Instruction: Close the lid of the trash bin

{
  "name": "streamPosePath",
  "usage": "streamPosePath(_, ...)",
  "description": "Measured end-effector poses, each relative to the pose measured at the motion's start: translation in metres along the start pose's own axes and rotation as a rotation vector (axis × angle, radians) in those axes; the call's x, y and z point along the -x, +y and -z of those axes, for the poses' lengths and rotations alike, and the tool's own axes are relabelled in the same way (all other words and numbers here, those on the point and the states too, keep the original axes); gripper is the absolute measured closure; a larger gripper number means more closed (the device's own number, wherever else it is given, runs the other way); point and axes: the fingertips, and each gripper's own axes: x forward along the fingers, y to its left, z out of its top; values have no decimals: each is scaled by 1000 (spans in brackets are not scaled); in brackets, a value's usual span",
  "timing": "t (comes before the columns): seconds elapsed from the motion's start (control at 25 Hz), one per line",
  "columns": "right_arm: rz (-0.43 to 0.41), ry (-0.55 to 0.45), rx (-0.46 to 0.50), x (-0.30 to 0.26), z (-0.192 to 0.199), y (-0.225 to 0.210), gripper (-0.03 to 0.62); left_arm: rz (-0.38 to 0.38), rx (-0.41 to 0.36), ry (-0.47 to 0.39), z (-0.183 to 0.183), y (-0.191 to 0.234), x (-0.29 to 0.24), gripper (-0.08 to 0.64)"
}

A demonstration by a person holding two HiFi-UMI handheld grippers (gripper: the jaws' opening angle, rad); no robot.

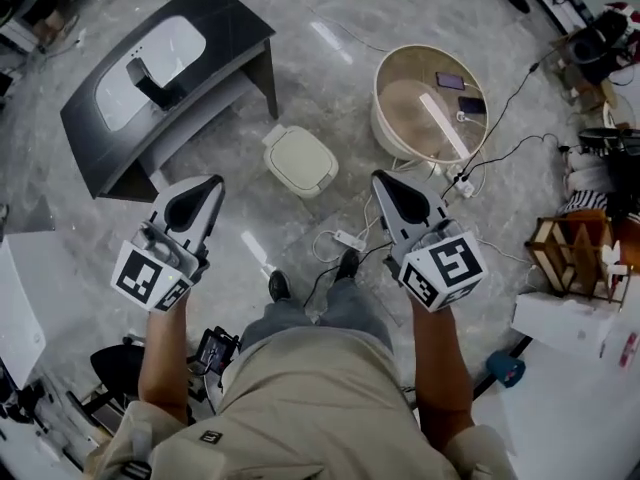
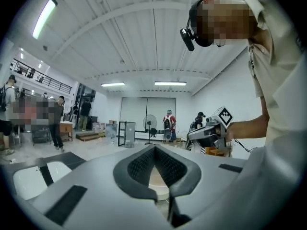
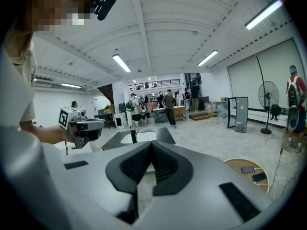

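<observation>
The trash bin (image 1: 300, 160) is seen on the floor ahead of the person's shoes, its pale lid apparently lying flat, though this is hard to judge from so high up. The left gripper (image 1: 212, 184) is held at its 8 o'clock and the right gripper (image 1: 382, 178) at its 4 o'clock. Both are clear of it. On each, the jaws are pressed together at the tips, with nothing gripped.
</observation>
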Motion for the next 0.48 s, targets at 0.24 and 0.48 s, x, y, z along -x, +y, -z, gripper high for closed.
streamPosePath(0.24, 7, -49, 58, 29, -42, 33, 571, 10, -24, -71, -49, -24, 41, 546)
streamPosePath(0.48, 10, -57, 78, 52, -55, 65, 571, 49, -51, -94, -72, -48, 72, 546)
